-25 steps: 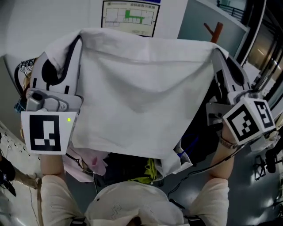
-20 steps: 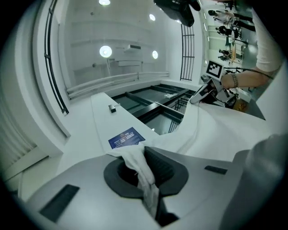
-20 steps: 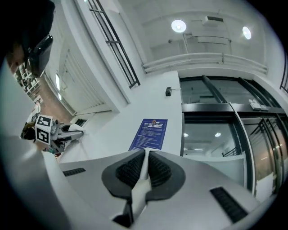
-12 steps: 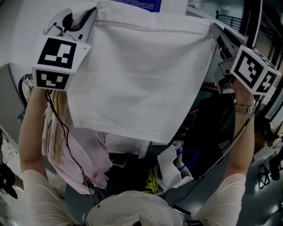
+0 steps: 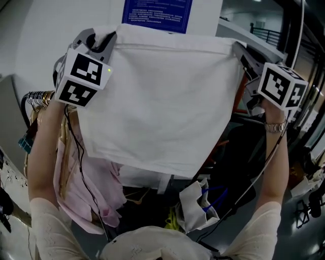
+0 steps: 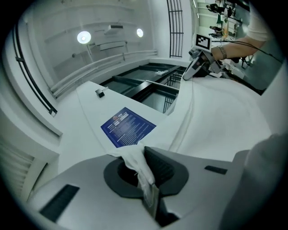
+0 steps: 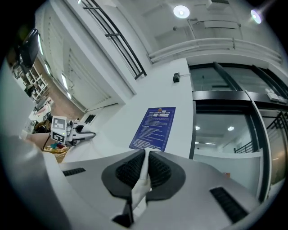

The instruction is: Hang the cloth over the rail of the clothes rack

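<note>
A white cloth [image 5: 162, 101] hangs spread out flat in front of me, held up high by its two top corners. My left gripper [image 5: 107, 36] is shut on the cloth's top left corner [image 6: 140, 162], which shows pinched between the jaws in the left gripper view. My right gripper [image 5: 238, 48] is shut on the top right corner [image 7: 143, 176]. The cloth's top edge is stretched nearly straight between them. The rack's rail [image 5: 38, 95] shows at the left, crowded with hangers, below my left gripper. Most of the rack is hidden behind the cloth.
Pink and cream clothes [image 5: 96, 188] hang on the rack at the lower left. A white wall with a blue notice [image 5: 157, 14] stands straight ahead. Dark bags and a white bag [image 5: 198, 200] lie below. Glass panels and dark frames [image 7: 229, 103] are at the right.
Both grippers have lifted the cloth from chest height up overhead. Over the last half second the left gripper moved slightly right and the cloth stayed stretched.
</note>
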Demonstrator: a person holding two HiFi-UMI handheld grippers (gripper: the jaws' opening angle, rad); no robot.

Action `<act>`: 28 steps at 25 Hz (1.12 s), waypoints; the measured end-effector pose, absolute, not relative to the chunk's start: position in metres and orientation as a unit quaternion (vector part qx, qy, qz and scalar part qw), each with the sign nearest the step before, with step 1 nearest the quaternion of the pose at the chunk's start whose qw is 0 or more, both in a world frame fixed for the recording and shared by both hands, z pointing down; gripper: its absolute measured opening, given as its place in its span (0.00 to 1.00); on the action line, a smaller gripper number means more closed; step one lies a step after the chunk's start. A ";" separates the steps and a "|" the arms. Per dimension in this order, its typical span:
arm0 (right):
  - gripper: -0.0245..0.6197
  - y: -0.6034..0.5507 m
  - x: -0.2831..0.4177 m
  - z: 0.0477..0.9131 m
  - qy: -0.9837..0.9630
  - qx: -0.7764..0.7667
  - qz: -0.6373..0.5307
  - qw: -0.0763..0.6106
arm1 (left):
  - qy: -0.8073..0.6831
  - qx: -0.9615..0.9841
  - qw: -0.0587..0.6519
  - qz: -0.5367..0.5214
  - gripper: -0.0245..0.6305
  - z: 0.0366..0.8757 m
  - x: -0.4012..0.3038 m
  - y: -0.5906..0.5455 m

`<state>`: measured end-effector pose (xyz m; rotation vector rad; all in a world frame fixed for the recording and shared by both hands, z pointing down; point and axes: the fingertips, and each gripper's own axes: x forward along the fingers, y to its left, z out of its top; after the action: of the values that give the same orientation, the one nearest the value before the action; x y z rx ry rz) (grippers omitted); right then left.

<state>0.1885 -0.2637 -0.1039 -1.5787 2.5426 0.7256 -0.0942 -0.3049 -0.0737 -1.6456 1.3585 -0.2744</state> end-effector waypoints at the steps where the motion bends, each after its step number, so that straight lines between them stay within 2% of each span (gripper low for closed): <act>1: 0.07 -0.269 0.187 -0.102 0.829 -0.508 0.231 0.026 | 0.558 -0.671 0.473 -0.122 0.06 -0.071 -0.095 -0.310; 8: 0.07 -0.304 0.184 -0.083 0.855 -0.476 0.206 -0.016 | 0.568 -0.654 0.469 -0.174 0.06 -0.058 -0.093 -0.332; 16: 0.07 -0.329 0.183 -0.045 0.866 -0.443 0.209 -0.100 | 0.599 -0.597 0.466 -0.260 0.06 -0.029 -0.097 -0.357; 20: 0.11 -0.337 0.188 -0.020 0.886 -0.409 0.169 -0.139 | 0.598 -0.572 0.461 -0.321 0.06 -0.013 -0.096 -0.365; 28: 0.12 -0.326 0.200 -0.002 0.896 -0.380 0.151 -0.175 | 0.590 -0.584 0.438 -0.345 0.06 0.000 -0.083 -0.365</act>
<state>0.1999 -0.3262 -0.0022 -1.3476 3.1780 0.5364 -0.0835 -0.3652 0.0001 -1.4522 1.4672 -0.8580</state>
